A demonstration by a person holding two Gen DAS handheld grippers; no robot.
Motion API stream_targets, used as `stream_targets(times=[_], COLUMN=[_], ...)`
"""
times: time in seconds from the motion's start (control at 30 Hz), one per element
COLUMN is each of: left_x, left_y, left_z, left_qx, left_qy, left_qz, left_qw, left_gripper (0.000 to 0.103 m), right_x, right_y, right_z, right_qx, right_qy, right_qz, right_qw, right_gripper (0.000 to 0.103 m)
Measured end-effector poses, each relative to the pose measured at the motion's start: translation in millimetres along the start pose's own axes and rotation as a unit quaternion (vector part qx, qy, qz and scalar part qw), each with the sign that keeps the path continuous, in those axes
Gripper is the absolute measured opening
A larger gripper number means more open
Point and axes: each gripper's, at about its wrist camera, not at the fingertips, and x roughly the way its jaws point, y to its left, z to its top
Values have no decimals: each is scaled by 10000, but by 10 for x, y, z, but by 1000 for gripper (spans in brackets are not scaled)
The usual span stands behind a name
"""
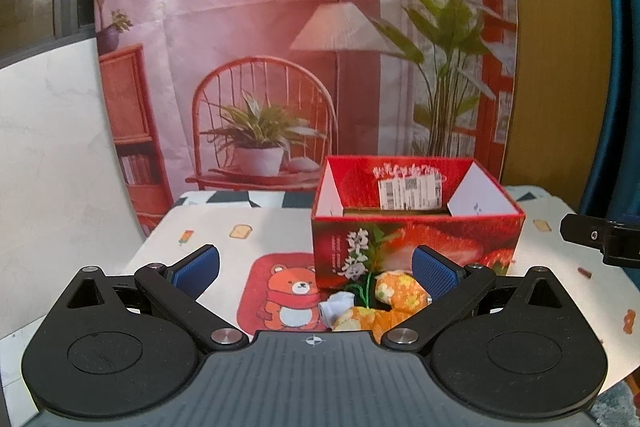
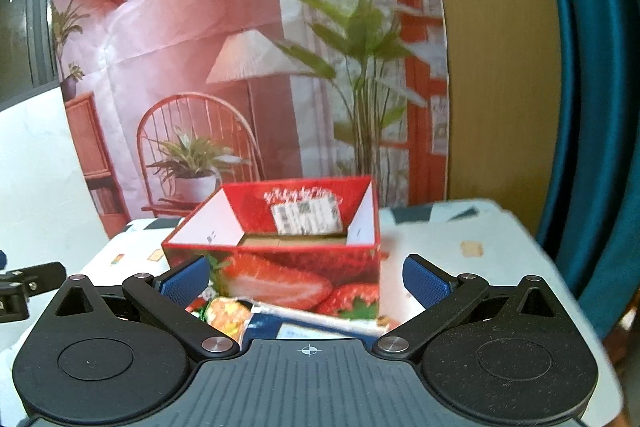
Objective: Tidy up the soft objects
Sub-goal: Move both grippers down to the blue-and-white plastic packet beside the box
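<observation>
**Two open grippers close on soft items at the foot of a strawberry box**

Two hand-held grippers hover low over a printed tablecloth [image 1: 560, 259], both with blue pads spread wide and nothing between them. In the left wrist view, the left gripper [image 1: 316, 265] faces a small heap of soft things lying at about 1 o'clock from its centre line, tucked just inside the right-hand pad: an orange floral plush [image 1: 400, 287], a second floral piece [image 1: 360, 319] below it and a small white sock-like item [image 1: 338, 305] at its left. The heap sits against the front wall of the strawberry box [image 1: 416, 239], which stands open-topped at 12 to 1 o'clock; a bear mat [image 1: 284, 291] lies flat at 11 o'clock.

In the right wrist view, the right gripper [image 2: 306, 279] points at the same strawberry box [image 2: 280, 259], seen here at 11 to 12 o'clock. A flat packet [image 2: 312, 319] with a floral end lies close under the pads, its long axis running crosswise from 10 toward 2 o'clock; motion blur hides what it is.

Judging by position, the left gripper is nearer the plush, though a small shift to the right would centre it. The right gripper's black tip [image 1: 592, 235] shows at 3 o'clock in the left view, well apart from the heap. The box interior looks empty apart from a label [image 1: 408, 193].
</observation>
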Motion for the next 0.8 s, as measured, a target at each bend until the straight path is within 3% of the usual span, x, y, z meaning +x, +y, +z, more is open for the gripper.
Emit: stream_targets(times=[0.23, 0.8], left_x=[392, 943], left_y=[-36, -152], left_z=[-165, -532], left_qx=[-13, 84], left_qy=[375, 824], left_qz=[-26, -362], left_qw=[9993, 9959], left_gripper=[103, 103], right_x=[305, 896], right_y=[-143, -275], right_z=[-286, -801], right_qx=[219, 116], right_qy=[218, 1139], right_qz=[-7, -141], right_qw=[9995, 9933], right_gripper=[103, 103])
